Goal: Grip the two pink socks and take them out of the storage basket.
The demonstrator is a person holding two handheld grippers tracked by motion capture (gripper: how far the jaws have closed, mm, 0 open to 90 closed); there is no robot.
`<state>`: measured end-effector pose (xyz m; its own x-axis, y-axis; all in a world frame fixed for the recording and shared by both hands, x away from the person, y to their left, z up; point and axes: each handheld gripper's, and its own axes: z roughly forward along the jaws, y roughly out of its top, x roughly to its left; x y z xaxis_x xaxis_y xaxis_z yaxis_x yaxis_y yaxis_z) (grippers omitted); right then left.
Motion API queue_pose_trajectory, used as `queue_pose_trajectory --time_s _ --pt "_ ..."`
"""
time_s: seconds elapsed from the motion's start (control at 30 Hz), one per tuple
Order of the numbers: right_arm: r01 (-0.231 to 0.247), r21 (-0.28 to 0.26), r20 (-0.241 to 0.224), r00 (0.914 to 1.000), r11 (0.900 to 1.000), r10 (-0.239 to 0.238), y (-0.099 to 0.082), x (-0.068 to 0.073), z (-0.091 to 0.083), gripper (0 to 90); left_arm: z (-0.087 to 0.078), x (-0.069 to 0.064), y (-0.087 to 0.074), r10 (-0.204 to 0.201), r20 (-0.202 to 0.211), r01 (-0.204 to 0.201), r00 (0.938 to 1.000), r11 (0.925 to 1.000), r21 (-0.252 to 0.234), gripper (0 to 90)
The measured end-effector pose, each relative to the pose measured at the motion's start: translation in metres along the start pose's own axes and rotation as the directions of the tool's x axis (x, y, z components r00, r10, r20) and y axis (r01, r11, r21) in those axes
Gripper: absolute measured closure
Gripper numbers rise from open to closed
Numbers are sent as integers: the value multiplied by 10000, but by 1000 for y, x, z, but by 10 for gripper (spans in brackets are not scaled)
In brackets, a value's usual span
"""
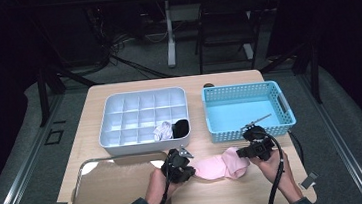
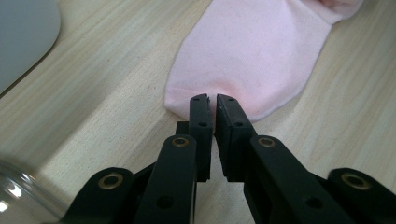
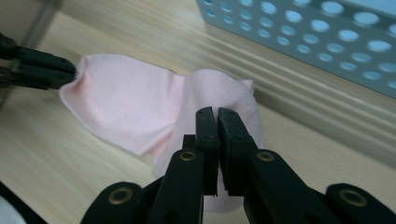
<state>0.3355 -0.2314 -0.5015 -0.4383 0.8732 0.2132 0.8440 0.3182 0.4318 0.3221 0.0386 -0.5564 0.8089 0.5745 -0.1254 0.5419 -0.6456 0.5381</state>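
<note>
While the pink sock [image 1: 220,166] lies on the table [image 1: 238,192] in front of the blue basket [image 1: 248,110], the left gripper [image 1: 188,167] pinches one end of it and the right gripper [image 1: 246,152] pinches the other, raised end. Behind: grey divided tray [image 1: 143,119] holding two rolled socks [image 1: 171,129]; mirror-like tray [image 1: 117,188] at left.
</note>
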Motion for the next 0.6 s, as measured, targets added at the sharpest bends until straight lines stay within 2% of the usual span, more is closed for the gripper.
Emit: queue_pose_trajectory --time_s 0.03,0.07,0.13,0.17,0.23,0.27,0.3,0.37,0.47,0.57,0.6 --pt "143 0 -144 9998 9999 -143 1 3 0 872 1 0 0 7 -8 -7 10000 10000 19 860" --pt "171 -7 -63 9998 9999 -171 2 5 0 872 1 0 1 64 -36 -63 10000 10000 35 864" --pt "570 259 286 9979 9980 -577 4 9 2 871 1 0 1 69 -72 -69 10000 10000 7 871" --pt "628 290 279 9976 9976 -636 5 10 4 871 1 0 1 82 -86 -83 9999 10000 -16 877" --pt "879 547 770 9928 9946 -920 6 13 7 871 0 0 1 76 -88 -76 9999 10000 -44 885" --pt "960 611 869 9911 9935 -1011 6 13 9 871 0 1 1 73 -40 -73 10000 10000 -51 889" --pt "899 570 968 9908 9943 -951 7 14 10 871 0 1 1 66 -21 -66 10000 9999 -76 889" --pt "1073 656 1403 9833 9921 -1157 7 13 11 871 -1 0 1 85 -14 -85 10000 9999 -101 898" --pt "1089 1022 1746 9766 9888 -1256 5 8 12 871 -1 -1 1 143 -7 -143 9999 9999 -95 900" --pt "932 828 1399 9847 9922 -1042 4 3 8 871 0 -1 1 119 62 -119 9999 9999 -84 900" --pt "750 673 1004 9916 9949 -816 5 2 5 871 1 -1 1 121 7 -121 9999 9999 -88 900"
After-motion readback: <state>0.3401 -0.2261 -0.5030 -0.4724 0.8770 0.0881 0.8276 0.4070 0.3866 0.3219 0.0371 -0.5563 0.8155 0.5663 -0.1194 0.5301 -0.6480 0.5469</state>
